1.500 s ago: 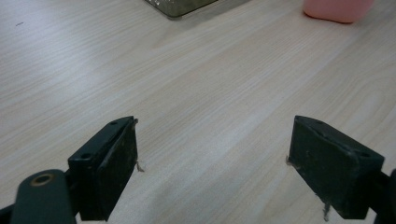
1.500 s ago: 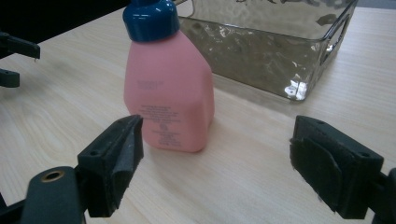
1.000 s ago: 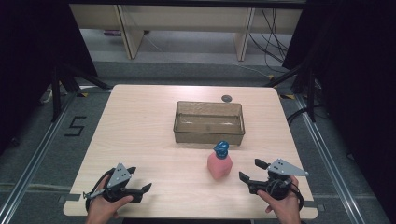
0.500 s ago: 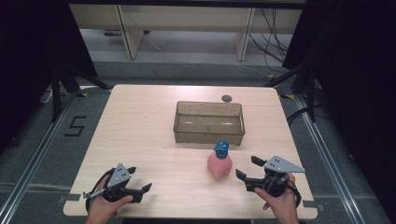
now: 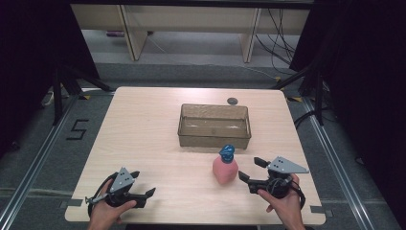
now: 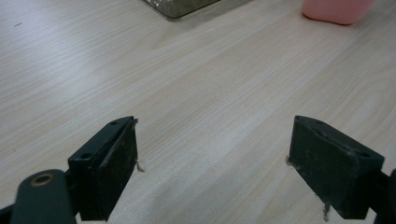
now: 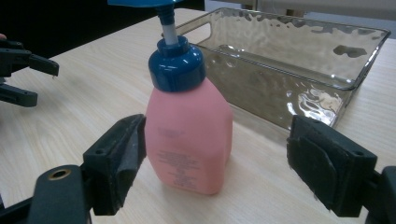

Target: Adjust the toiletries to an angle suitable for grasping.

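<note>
A pink pump bottle [image 5: 225, 168] with a blue cap stands upright on the wooden table, just in front of a clear tinted tray [image 5: 214, 139]. My right gripper [image 5: 248, 168] sits to the bottle's right, open wide and pointing at it. In the right gripper view the bottle [image 7: 189, 140] stands close ahead in the gap of my right gripper [image 7: 224, 165], nearer the left jaw, and the pads do not press it. My left gripper [image 5: 145, 183] rests open near the front left edge, with bare table in front of it [image 6: 215, 172].
The tray [image 7: 261, 88] looks empty. A small dark round thing [image 5: 232, 101] lies behind it near the table's far edge. Dark curtains and stands flank the table. The bottle's base [image 6: 336, 9] and a tray corner [image 6: 180, 7] are far ahead of the left gripper.
My right gripper has edged a little to the left, closer to the pink bottle. The left gripper, bottle and tray have stayed where they were.
</note>
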Demonstrator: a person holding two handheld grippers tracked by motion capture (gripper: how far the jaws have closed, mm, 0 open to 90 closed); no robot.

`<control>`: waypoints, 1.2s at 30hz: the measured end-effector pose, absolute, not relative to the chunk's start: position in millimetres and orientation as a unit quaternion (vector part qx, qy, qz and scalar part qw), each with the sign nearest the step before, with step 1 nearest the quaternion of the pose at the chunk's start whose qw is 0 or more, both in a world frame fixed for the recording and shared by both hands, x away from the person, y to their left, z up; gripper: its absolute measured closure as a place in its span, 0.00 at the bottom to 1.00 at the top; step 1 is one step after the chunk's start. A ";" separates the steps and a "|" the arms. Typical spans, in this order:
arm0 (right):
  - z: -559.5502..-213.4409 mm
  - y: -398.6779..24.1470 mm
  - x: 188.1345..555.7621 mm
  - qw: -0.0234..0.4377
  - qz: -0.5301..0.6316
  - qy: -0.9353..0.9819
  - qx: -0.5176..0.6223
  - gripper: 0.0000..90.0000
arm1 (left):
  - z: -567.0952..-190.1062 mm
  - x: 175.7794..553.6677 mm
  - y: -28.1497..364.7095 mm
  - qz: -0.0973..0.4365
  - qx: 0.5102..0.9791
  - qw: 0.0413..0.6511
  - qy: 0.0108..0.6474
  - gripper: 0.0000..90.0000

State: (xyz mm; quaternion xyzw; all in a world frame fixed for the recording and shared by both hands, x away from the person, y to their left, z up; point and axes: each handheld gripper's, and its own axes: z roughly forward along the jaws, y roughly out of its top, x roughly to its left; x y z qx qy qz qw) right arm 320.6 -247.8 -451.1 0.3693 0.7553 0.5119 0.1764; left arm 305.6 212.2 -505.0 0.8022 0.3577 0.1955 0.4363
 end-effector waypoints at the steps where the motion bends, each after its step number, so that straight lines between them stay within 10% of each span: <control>1: -451.1 -246.8 321.4 0.172 0.515 0.755 0.369 0.23 | -504.8 305.3 212.0 0.194 0.802 0.435 0.360 0.17; 36: -447.2 -212.2 352.2 0.175 0.511 0.773 0.333 0.24 | -504.5 305.4 210.3 0.188 0.803 0.437 0.359 0.17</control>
